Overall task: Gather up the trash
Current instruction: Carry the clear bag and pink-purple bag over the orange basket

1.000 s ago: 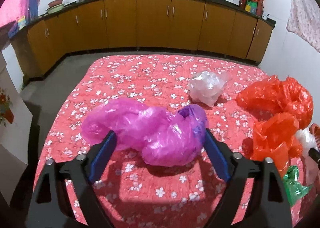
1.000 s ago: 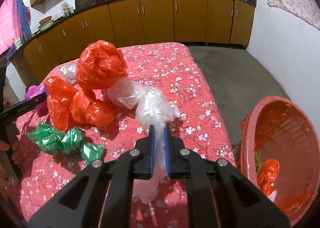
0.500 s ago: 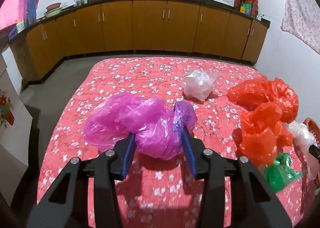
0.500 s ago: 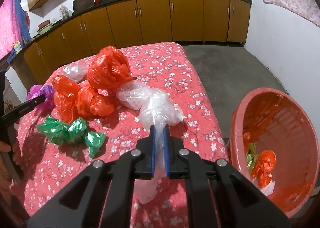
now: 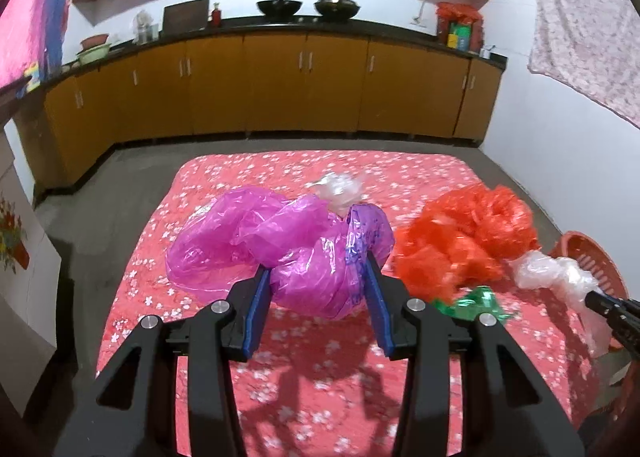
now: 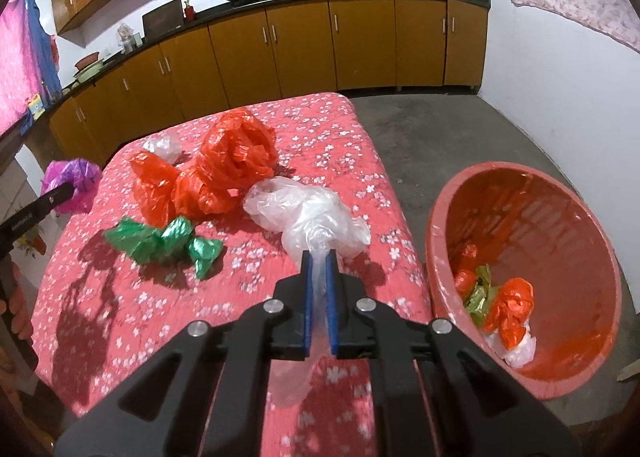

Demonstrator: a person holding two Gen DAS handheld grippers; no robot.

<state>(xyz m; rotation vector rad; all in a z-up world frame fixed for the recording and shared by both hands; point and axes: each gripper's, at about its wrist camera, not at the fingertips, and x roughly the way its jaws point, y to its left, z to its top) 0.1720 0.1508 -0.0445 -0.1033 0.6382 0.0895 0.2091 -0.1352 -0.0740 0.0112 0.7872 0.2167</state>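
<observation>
My left gripper [image 5: 316, 277] is shut on a crumpled purple plastic bag [image 5: 280, 245] and holds it above the red flowered bed [image 5: 320, 369]. My right gripper [image 6: 319, 261] is shut on a clear plastic bag [image 6: 308, 217] that trails over the bed's right edge; that bag also shows in the left wrist view [image 5: 556, 273]. A red trash basket [image 6: 576, 217] stands on the floor to the right, with orange, green and clear scraps inside. Orange bags [image 6: 236, 165], a green bag [image 6: 164, 241] and a small clear bag [image 6: 162, 147] lie on the bed.
Brown kitchen cabinets [image 5: 304, 89] with a black counter run along the back wall. Bare concrete floor [image 6: 440, 129] lies between bed and cabinets. A white wall [image 6: 560, 57] stands on the right. A white box [image 5: 20, 257] stands left of the bed.
My left gripper has closed on the purple bag and lifted it off the bed. My right gripper has carried the clear bag rightward, closer to the basket.
</observation>
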